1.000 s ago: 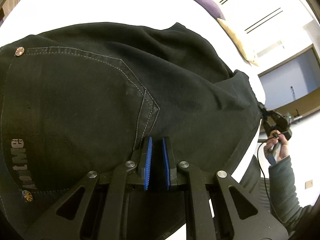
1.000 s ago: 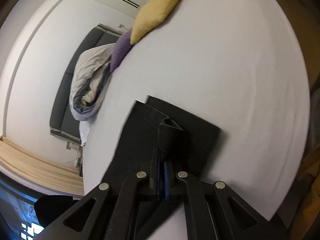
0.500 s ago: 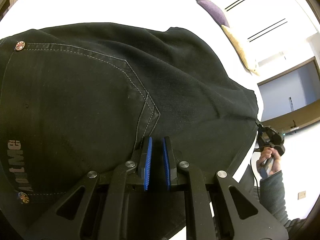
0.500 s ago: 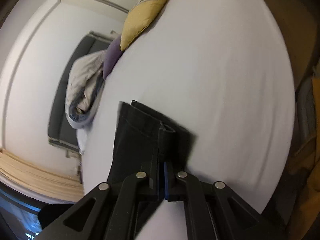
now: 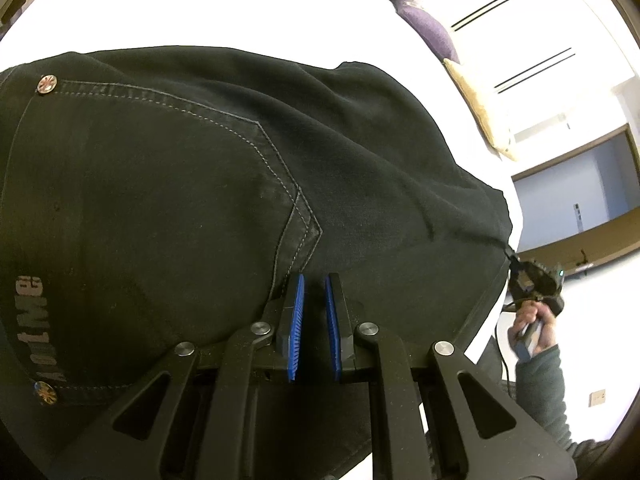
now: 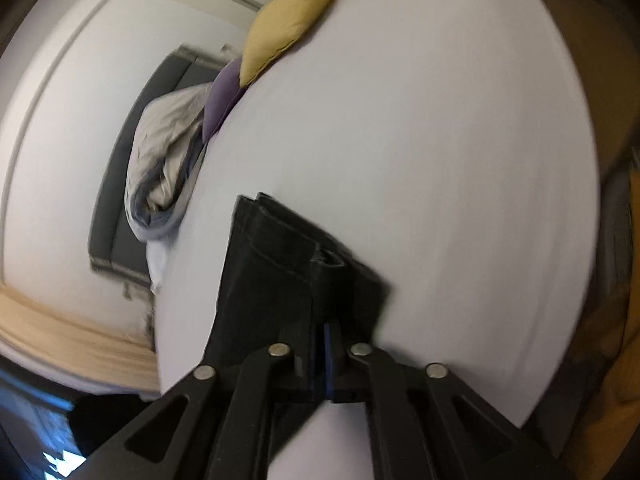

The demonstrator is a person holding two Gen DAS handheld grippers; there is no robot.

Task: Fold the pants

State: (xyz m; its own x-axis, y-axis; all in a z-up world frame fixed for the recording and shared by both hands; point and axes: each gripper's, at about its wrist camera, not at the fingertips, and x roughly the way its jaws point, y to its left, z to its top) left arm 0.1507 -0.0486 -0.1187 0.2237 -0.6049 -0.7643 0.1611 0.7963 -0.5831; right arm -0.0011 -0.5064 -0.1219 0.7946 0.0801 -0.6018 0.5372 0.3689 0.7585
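Note:
Black pants (image 5: pixel 180 200) lie on a white bed (image 5: pixel 200 12), back pocket and rivets up. My left gripper (image 5: pixel 314 312) sits at the near edge of the seat, its blue pads a small gap apart with dark cloth behind them; I cannot tell whether cloth is pinched. My right gripper (image 6: pixel 324 344) is shut on the leg end of the pants (image 6: pixel 288 264) and holds it above the white bed (image 6: pixel 440 200). It also shows in the left wrist view (image 5: pixel 516 264), at the far right edge of the pants, in a hand.
A yellow pillow (image 6: pixel 292 12), a purple pillow (image 6: pixel 224 96) and a crumpled grey duvet (image 6: pixel 168 160) lie at the head of the bed. A grey headboard (image 6: pixel 120 200) stands behind them. The bed's edge runs along the right.
The right gripper has carried the pant leg end further along the bed, and its view swung. In the left wrist view the pants stretch flatter and the right gripper sits lower.

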